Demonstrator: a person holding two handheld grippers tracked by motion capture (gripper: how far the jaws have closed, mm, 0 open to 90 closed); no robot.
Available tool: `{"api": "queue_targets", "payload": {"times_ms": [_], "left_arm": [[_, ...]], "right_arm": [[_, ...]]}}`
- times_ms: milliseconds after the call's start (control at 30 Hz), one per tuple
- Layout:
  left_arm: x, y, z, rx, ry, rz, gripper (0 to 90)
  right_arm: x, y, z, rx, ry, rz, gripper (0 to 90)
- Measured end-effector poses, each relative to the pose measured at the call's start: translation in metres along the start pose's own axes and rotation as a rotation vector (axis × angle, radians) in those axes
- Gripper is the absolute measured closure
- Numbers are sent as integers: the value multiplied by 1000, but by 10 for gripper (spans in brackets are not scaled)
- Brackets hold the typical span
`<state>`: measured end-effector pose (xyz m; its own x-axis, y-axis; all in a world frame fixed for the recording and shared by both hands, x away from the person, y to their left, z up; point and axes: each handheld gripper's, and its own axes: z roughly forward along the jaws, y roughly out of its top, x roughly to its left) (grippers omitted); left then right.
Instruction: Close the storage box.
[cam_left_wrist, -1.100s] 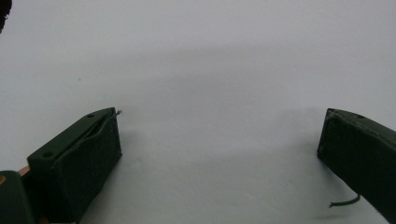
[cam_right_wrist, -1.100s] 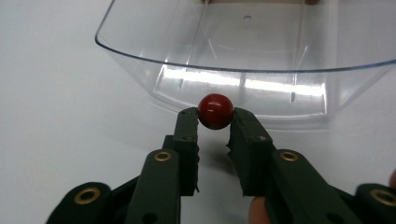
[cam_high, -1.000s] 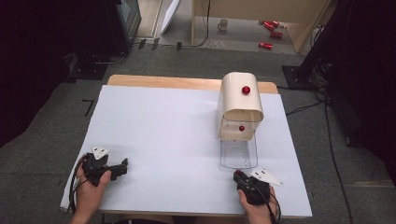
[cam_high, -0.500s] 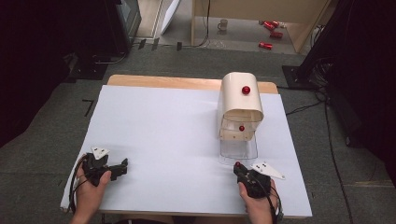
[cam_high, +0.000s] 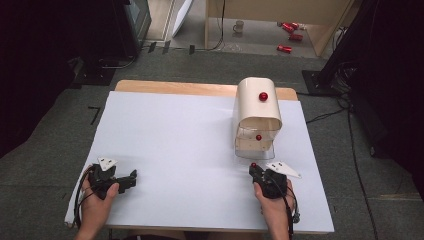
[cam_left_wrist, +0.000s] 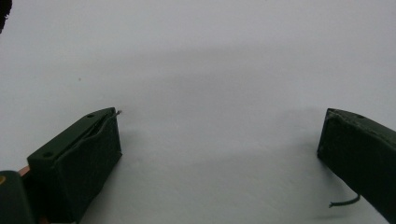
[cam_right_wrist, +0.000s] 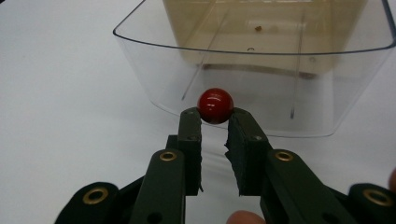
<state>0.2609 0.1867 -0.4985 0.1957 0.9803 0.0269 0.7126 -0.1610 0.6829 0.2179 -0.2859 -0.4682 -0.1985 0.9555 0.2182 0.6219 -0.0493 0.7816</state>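
The right claw (cam_right_wrist: 215, 122) is closed narrow on a red knob (cam_right_wrist: 215, 105), pinched between its two tips. The knob belongs to a clear drawer (cam_right_wrist: 261, 74) pulled out of a cream box (cam_high: 256, 102); in the high view the right claw (cam_high: 255, 170) sits just in front of the drawer (cam_high: 255, 141), near the bench's front right corner. The box stands toward the back right of the bench, with a second red knob (cam_high: 263, 96) on its curved top and another (cam_high: 258, 137) lower down inside the open front. The left claw (cam_high: 131, 176) rests near the front left corner, well apart from the box, its jaws wide with nothing but bare surface between them.

The bench (cam_high: 170, 140) is covered in white, with a strip of pale wood showing along its back edge. Around it lies grey carpet. Beyond the back edge are cables, a mug (cam_high: 239, 26) on the floor and several red cans (cam_high: 287, 35) under wooden furniture.
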Motion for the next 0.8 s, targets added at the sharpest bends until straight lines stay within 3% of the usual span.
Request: {"api": "queue_targets", "payload": {"times_ms": [800], "left_arm": [[0, 0, 0, 0, 0, 0, 0]], "right_arm": [[-12, 27, 31, -8, -32, 21, 774]]}}
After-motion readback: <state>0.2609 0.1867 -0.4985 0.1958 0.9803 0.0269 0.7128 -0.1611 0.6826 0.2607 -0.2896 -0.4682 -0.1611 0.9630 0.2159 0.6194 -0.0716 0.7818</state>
